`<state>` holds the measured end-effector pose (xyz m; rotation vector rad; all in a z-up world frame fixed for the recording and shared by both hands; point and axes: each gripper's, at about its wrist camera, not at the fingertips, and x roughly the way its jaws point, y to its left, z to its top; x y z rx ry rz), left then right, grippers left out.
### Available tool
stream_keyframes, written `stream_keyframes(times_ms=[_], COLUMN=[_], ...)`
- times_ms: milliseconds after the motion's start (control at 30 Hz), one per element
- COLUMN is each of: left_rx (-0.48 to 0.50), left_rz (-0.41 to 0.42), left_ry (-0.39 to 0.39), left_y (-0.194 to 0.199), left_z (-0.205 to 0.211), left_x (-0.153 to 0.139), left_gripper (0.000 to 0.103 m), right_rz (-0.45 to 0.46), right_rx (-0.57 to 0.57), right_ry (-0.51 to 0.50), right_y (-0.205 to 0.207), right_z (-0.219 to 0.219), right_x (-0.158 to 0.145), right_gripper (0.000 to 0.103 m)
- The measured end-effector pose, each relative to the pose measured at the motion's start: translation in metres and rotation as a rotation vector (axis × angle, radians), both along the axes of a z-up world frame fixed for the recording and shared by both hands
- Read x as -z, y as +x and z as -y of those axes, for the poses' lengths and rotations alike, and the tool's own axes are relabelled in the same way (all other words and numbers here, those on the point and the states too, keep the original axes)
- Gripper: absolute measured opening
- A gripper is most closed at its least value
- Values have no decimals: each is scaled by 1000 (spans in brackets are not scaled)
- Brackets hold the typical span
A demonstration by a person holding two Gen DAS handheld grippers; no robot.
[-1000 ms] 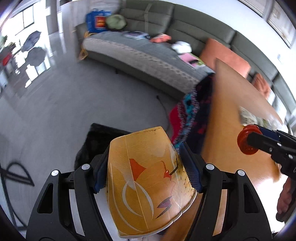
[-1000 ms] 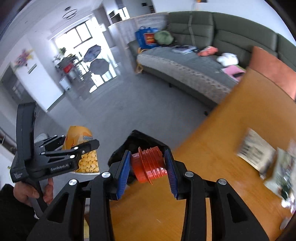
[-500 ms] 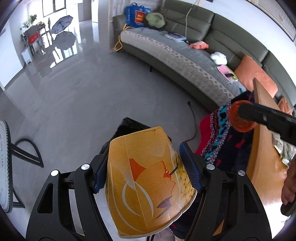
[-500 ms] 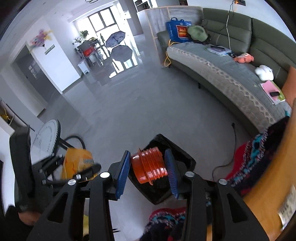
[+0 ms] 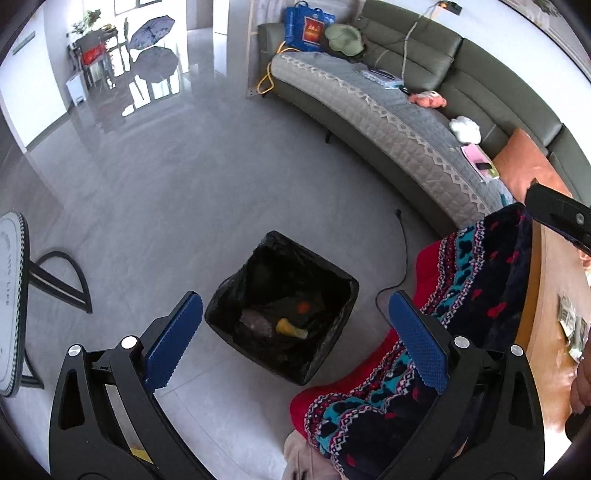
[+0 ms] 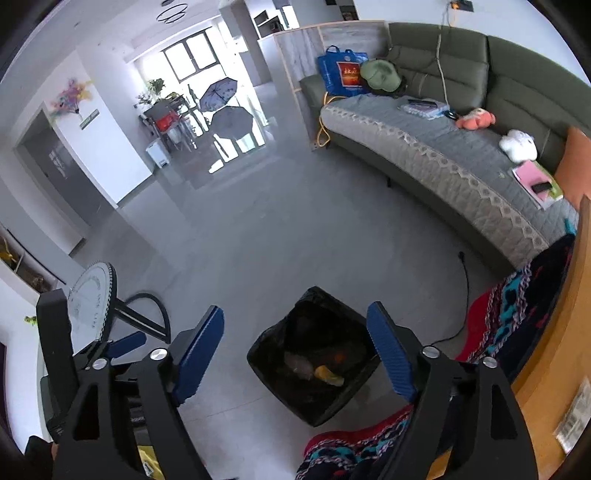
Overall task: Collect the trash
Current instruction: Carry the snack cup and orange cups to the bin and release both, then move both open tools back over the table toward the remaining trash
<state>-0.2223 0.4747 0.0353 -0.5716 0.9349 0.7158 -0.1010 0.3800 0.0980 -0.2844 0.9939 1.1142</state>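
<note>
Blue ribbed fingers [image 5: 173, 338] of left gripper [image 5: 295, 332] and right gripper [image 6: 295, 354] opening, nothing between; black-lined square trash bin [image 5: 343, 291] below

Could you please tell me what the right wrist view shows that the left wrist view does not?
Only the right wrist view shows the left gripper from outside, a flower decoration on the wall and ceiling ring lights. Only the left wrist view shows a hand at its right edge. Both show the black-lined trash bin on the floor holding yellow and orange trash, the grey-covered sofa and the wooden table.
</note>
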Motion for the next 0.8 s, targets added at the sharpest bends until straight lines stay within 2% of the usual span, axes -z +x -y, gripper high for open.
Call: stream_keyframes(times_ms=[167, 233, 300, 367, 500, 633, 667, 800], left_rx=[54, 87, 122, 164, 241, 328, 354, 437], left_rz=[19, 26, 30, 38, 51, 69, 74, 83], left_ry=[3, 14, 26, 38, 55, 70, 75, 86], left_y=[11, 19, 27, 37, 61, 87, 94, 116], left_z=[13, 22, 31, 43, 67, 101, 110, 142], left_x=[-9, -14, -20, -25, -34, -45, -47, -55], left_gripper=[98, 98, 98, 98, 98, 98, 98, 98], right_rz=[43, 71, 90, 96, 173, 174, 156, 190], right_rx=[71, 122, 169, 204, 327, 398, 415, 463], right_ry=[60, 106, 154, 168, 201, 180, 166, 132], right_y=[-1, 1, 4, 8, 18, 35, 43, 50], right_z=[30, 47, 67, 82, 130, 168, 191, 235], right_x=[-18, -29, -41, -49, -68, -75, -75, -76], right_gripper=[82, 88, 88, 91, 95, 95, 95, 95])
